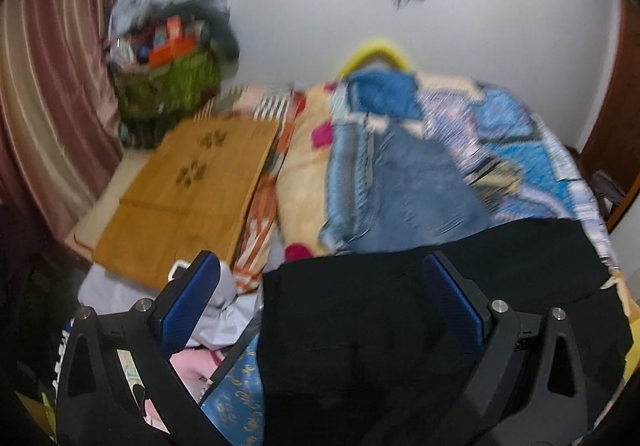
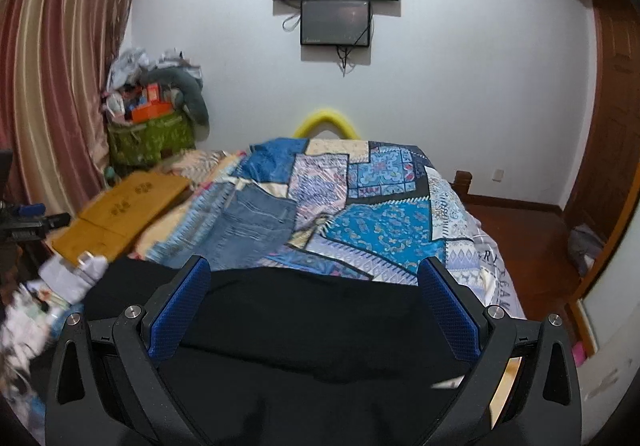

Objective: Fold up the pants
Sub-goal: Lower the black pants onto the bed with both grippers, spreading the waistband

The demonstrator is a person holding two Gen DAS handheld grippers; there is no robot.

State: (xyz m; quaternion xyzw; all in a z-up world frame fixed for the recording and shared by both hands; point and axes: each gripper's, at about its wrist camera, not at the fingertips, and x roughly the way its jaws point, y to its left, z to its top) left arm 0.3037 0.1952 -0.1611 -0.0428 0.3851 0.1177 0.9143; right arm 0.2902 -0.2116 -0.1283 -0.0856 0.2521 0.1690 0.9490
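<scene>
Clearly early: across the near end of the patchwork bed (image 2: 384, 202) the black pants (image 2: 304, 326) lie spread, no finished fold evident. Left gripper (image 1: 320, 298) and right gripper (image 2: 316, 298) hover over them, fingers apart, gripping nothing.

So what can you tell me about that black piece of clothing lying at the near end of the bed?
The black pants look like soft, matte, plain dark fabric, spread fairly flat across the near end of the bed, over the patchwork quilt. Their far edge runs just short of some blue jeans. Both grippers are open above them, left gripper and right gripper; contact cannot be judged. No seams or pockets are discernible.
</scene>
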